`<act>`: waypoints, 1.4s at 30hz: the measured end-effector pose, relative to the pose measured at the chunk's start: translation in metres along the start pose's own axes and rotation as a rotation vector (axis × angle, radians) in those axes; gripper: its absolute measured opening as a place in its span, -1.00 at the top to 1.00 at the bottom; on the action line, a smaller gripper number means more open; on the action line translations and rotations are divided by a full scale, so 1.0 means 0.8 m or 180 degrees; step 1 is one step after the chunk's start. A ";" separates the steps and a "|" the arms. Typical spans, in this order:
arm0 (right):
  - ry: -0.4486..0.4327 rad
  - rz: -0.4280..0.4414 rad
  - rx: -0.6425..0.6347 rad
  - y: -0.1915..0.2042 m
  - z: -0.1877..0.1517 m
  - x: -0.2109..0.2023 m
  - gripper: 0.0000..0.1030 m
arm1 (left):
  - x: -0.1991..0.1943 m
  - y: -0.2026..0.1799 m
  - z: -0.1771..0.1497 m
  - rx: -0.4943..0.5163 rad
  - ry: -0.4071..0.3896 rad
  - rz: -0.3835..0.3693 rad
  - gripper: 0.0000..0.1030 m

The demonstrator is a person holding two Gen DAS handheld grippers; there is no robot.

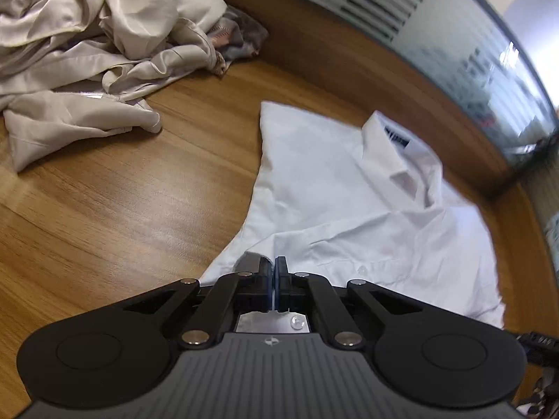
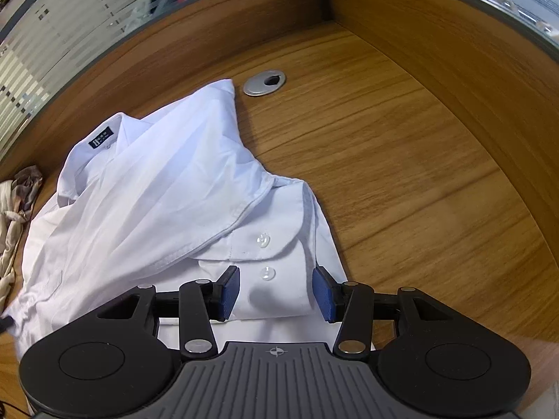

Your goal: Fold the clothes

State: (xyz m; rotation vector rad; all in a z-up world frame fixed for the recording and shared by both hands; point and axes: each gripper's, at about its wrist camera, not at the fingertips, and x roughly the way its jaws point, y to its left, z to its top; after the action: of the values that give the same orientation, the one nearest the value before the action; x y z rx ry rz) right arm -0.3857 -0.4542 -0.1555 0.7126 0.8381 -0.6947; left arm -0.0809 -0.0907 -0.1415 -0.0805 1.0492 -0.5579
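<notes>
The desk (image 1: 104, 192) is seen in both views, wood-grained, walled by a low partition and frosted glass. At the far left of it a heap of beige clothes (image 1: 87, 35) lies crumpled, well apart from the work. The shirt (image 1: 332, 192), white, is spread near the middle of the desk with its collar (image 1: 408, 167) toward the partition and a sleeve (image 2: 167, 192) folded across the body. A cable port (image 2: 264, 82) is set in the desk just beyond the far tip of the shirt.

The step in hand is judged to be the taking of two holds for a fold. It is best done if both holds are secured at matching edges before any lift, so that the cloth is carried over level and no crease is dragged in.

The left gripper (image 1: 273, 269) is pitched steeply down at the near left edge of the shirt, its jaws pressed together; a little cloth appears to be pinched there. The right gripper (image 2: 276, 293) is likewise angled down, its jaws spread either side of the cuff (image 2: 272, 272), with the pads (image 2: 229, 293) not yet pressing on it.
</notes>
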 end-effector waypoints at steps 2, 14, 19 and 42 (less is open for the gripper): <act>-0.0011 -0.0015 -0.0051 0.002 0.000 -0.001 0.04 | 0.013 -0.004 -0.001 0.0083 0.0108 0.0196 0.74; -0.0368 0.0140 -0.1102 0.059 0.036 -0.001 0.03 | -0.003 -0.062 0.010 0.0633 -0.0239 -0.0013 0.25; -0.0330 0.0249 -0.1537 0.082 0.050 0.035 0.03 | 0.016 -0.076 0.009 0.0718 -0.0272 -0.0069 0.02; -0.0029 0.0340 -0.1866 0.115 0.035 0.080 -0.08 | -0.035 -0.045 0.026 0.0384 -0.0431 0.0067 -0.19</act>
State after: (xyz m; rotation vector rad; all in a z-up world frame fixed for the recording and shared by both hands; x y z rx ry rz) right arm -0.2719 -0.4397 -0.1704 0.2221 0.9297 -0.3259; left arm -0.0879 -0.1126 -0.0967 -0.0011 0.8822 -0.5876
